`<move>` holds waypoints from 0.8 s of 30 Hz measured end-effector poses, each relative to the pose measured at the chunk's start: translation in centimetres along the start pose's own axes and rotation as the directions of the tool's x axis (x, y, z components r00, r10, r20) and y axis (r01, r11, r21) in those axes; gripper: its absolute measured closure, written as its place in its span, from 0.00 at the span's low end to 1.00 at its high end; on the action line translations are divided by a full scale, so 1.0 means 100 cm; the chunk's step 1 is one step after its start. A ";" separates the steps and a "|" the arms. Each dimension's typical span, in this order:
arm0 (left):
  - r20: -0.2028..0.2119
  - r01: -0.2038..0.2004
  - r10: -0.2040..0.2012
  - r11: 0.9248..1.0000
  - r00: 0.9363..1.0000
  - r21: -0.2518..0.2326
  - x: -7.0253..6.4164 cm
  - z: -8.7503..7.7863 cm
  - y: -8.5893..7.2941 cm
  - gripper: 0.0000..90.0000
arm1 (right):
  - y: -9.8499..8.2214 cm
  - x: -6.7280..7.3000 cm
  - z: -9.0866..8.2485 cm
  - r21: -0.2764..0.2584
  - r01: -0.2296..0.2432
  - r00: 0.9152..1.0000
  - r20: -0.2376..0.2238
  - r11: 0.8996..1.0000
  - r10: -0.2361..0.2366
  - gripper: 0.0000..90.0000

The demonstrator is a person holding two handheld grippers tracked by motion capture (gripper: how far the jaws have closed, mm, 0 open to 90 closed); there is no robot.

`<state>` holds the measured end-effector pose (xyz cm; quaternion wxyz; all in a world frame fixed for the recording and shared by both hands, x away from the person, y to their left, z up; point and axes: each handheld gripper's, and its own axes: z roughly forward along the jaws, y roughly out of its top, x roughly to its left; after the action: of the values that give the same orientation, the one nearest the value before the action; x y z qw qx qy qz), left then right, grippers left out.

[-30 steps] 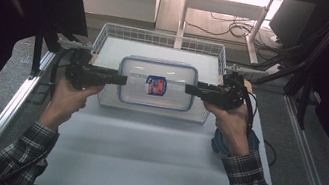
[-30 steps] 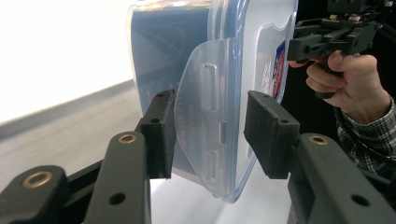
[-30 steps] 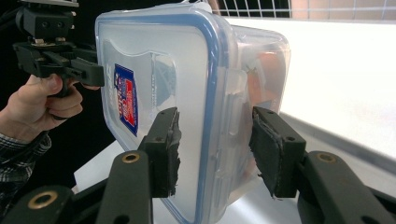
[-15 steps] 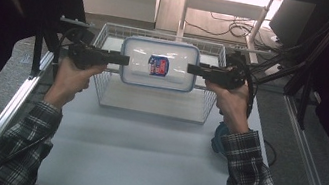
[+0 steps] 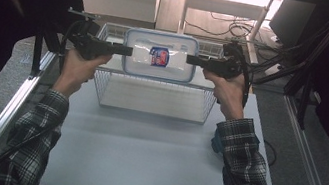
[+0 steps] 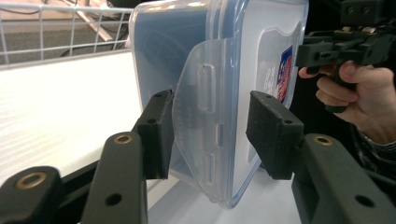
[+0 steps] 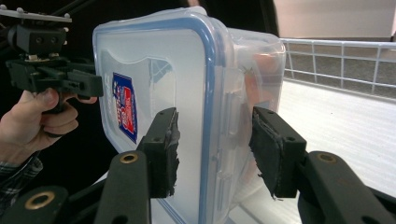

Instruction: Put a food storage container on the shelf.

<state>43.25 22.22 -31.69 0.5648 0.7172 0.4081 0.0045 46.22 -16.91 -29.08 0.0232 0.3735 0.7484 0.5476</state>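
Observation:
A clear plastic container (image 5: 158, 56) with a blue-sealed lid and a red-and-blue label hangs in the air over the far side of a white wire basket (image 5: 149, 112). My left gripper (image 5: 126, 50) grips its left end and my right gripper (image 5: 190, 60) its right end. In the left gripper view the pads of my left gripper (image 6: 210, 140) clamp the latch flap of the container (image 6: 219, 70); these jaws have just opened slightly and still hold it. In the right gripper view my right gripper (image 7: 212, 149) is shut across the lid and wall of the container (image 7: 154, 60).
The basket stands at the back of the white table top (image 5: 139, 169). A blue object (image 5: 216, 142) lies partly under the right sleeve. Metal rails (image 5: 13, 103) run along both table sides. Cables (image 5: 224, 29) lie on the floor behind the basket.
Both grippers have carried the container upward and farther from the person, from low in the basket to above its far rim. The basket has stayed in place.

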 end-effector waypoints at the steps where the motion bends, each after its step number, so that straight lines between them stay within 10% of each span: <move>1: 0.001 0.002 -0.002 1.000 1.000 0.001 0.002 0.001 -0.001 0.57 | 0.000 0.000 0.001 0.002 -0.001 1.000 0.004 1.000 0.001 0.58; 15: -0.025 0.027 -0.028 0.999 0.999 -0.033 0.006 0.007 0.000 0.54 | -0.001 -0.007 0.008 -0.014 -0.034 0.999 0.022 0.999 0.034 0.56; 24: -0.062 0.008 -0.009 1.000 0.998 -0.016 0.007 0.015 0.001 0.46 | -0.003 -0.002 0.015 0.027 0.053 0.991 0.121 0.998 -0.055 0.55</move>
<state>44.41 21.43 -32.46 0.5574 0.7106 0.4284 0.0278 46.86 -15.83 -30.05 0.0793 0.3861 0.7618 0.5142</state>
